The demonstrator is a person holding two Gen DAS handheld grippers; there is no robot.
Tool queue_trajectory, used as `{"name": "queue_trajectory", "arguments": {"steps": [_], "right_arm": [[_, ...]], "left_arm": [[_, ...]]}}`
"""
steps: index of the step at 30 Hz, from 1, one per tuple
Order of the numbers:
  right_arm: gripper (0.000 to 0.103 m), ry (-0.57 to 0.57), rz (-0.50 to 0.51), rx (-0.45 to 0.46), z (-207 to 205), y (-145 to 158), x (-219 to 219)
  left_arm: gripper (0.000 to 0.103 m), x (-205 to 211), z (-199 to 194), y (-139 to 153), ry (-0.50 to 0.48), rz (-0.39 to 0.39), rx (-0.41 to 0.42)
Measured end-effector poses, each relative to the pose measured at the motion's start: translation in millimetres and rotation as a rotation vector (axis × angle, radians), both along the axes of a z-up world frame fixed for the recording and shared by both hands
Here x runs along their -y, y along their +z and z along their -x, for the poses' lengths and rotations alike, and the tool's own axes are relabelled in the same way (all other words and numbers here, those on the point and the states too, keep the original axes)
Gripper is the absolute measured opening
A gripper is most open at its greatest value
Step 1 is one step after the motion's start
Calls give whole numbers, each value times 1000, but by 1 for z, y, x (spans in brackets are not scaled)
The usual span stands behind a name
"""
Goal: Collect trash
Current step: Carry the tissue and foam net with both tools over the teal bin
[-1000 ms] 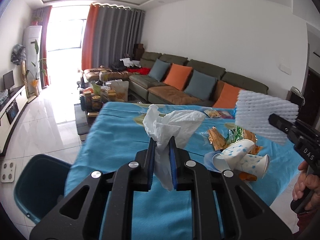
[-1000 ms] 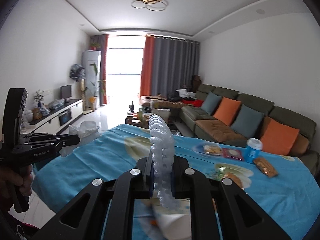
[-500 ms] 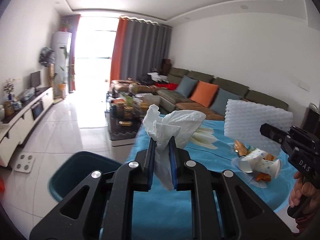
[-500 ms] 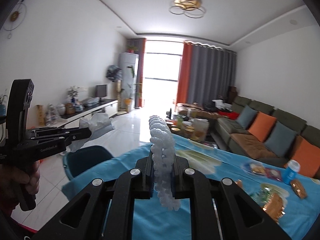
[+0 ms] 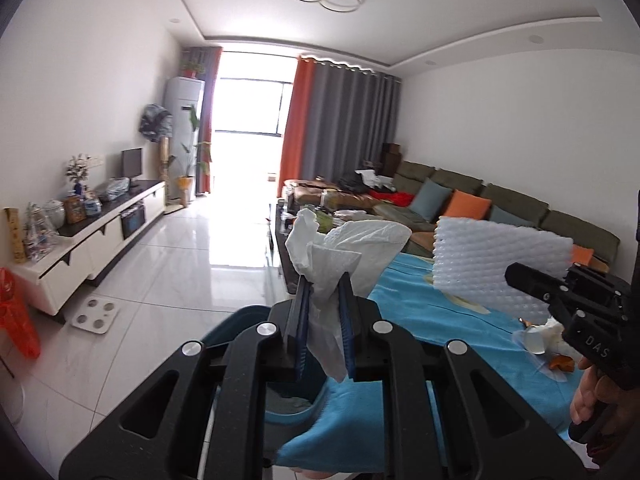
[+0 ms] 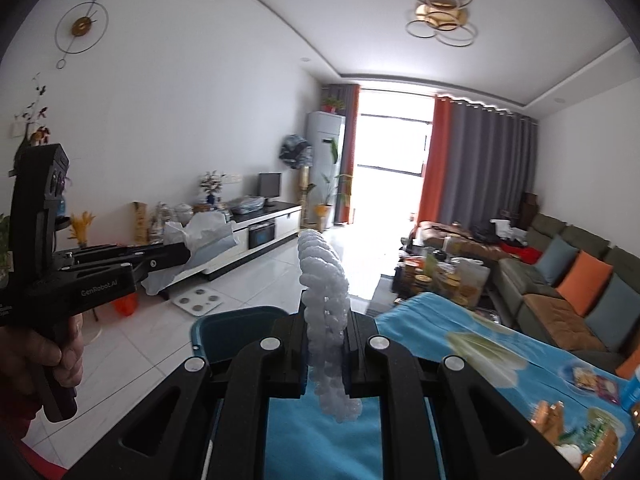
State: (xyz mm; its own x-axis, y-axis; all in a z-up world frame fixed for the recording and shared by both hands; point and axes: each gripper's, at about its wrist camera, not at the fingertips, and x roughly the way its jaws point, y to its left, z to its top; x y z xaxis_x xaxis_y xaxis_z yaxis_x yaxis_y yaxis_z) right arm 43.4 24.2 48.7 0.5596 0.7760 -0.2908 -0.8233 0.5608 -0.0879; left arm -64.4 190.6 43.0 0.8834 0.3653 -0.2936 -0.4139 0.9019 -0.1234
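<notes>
Jaws still clamping tissue (image 5: 340, 248) and foam sheet (image 6: 326, 320), bin (image 6: 236, 330) now nearer

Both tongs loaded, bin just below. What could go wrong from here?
1. The left tongs pinch only part of the crumpled tissue; it could slip out short of the teal bin.
2. The foam net sheet in the right tongs is broad and may catch the rim.

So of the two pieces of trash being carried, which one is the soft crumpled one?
The white tissue, pinched in the left gripper. The right gripper holds a flat, bumpy white foam sheet instead.
</notes>
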Motion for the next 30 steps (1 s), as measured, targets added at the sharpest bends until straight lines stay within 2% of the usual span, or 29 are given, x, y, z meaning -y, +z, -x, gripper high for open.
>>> {"name": "queue_trajectory", "arguments": {"steps": [7,14,21,30], "right_arm": [[11,66,19,-40,-7,-1,-31],[11,118,72,-122,-29,-9,-71],[11,156,155,-213,-52,-23,-116],[11,177,272,-362,-91,-63,-157]], "left_arm": [[15,-21,36,0,59,7,-7],[15,-38,42,-17,81,50,-55],[15,-51,-5,-42,81,112,-128],[15,-71,-68,-81,59,163,-219]]}}
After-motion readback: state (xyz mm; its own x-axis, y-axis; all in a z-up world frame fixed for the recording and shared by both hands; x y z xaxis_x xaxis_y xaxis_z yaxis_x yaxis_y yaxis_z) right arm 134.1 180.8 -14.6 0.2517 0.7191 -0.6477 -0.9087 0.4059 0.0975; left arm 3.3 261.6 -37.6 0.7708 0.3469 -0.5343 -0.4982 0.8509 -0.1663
